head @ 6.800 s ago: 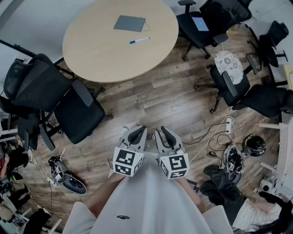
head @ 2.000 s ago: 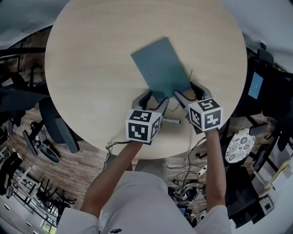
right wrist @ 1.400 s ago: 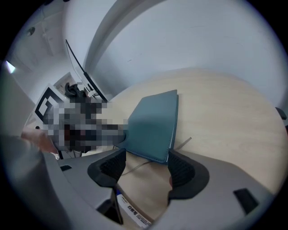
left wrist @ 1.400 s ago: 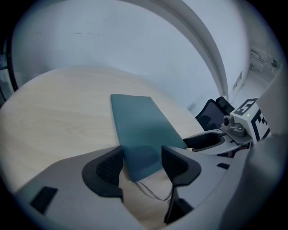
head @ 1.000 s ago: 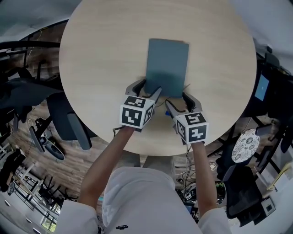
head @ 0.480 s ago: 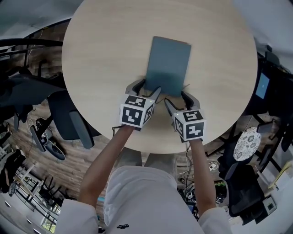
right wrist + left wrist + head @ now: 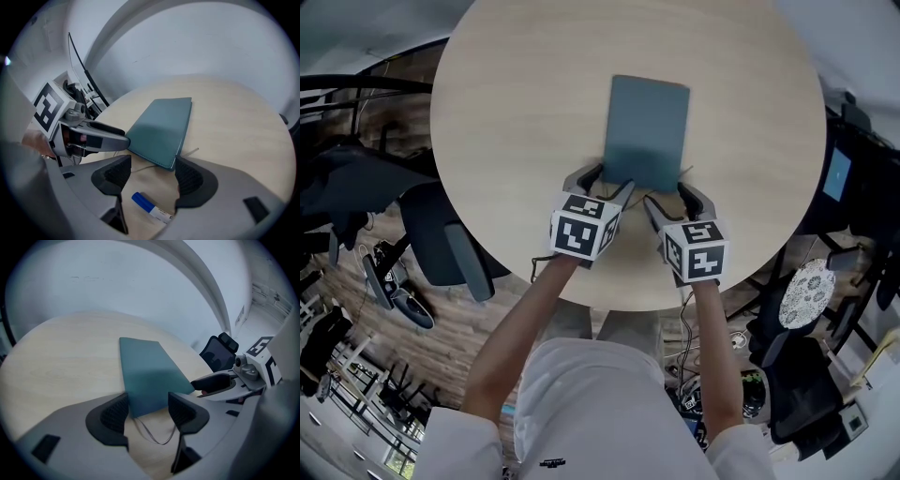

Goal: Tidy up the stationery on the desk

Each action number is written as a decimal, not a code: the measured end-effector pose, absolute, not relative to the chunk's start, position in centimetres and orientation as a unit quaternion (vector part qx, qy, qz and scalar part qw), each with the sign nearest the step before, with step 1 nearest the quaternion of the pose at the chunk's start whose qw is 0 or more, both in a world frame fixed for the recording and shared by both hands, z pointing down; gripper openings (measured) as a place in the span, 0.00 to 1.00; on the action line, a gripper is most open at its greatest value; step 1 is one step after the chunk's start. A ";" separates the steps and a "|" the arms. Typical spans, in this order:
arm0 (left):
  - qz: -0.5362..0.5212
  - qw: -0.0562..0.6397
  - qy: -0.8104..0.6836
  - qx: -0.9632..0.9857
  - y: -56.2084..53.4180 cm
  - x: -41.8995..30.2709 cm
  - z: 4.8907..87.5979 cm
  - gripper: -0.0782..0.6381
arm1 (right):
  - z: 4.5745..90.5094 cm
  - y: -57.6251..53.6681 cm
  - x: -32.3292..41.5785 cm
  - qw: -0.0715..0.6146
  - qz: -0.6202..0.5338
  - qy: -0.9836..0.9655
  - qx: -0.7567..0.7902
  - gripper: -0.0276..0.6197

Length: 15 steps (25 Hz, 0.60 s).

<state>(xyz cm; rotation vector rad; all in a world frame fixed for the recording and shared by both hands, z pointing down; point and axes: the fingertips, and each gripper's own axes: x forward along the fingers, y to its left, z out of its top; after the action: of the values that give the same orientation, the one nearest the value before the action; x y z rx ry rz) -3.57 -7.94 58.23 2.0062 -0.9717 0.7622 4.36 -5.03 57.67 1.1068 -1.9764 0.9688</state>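
Notebook at left tool (jaws apart)

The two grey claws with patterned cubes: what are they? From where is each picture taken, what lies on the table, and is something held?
They are hand-held tools, not a robot: a person works a left gripper and a right gripper. One picture comes from a camera on the person's head; the other two from a camera on each gripper. On the round pale wooden table lie a closed teal notebook and a blue-capped white marker. Both pairs of jaws stand apart; nothing is held.
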 end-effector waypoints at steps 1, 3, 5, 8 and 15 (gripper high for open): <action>0.299 0.381 -0.382 0.787 -7.8 -3.7 58.1 0.47 | 57.4 -4.9 4.4 0.332 0.367 -0.758 0.425 0.49; 0.289 0.386 -0.389 0.785 -7.4 -4.0 57.6 0.47 | 56.8 -4.4 4.6 0.343 0.351 -0.761 0.425 0.49; 0.274 0.396 -0.394 0.783 -6.8 -4.1 57.0 0.47 | 56.2 -3.7 4.9 0.358 0.326 -0.767 0.420 0.49; 0.276 0.388 -0.392 0.787 -5.7 -4.0 56.6 0.47 | 55.5 -2.3 5.4 0.379 0.291 -0.785 0.395 0.49; 0.281 0.395 -0.371 0.792 -2.3 -3.0 56.3 0.45 | 55.9 1.6 6.7 0.443 0.233 -0.806 0.317 0.49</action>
<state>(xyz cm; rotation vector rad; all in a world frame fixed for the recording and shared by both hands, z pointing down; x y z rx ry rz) -2.99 -2.31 56.30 2.0082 -0.9416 0.7120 6.71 1.63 55.95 0.7867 -1.9985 0.5778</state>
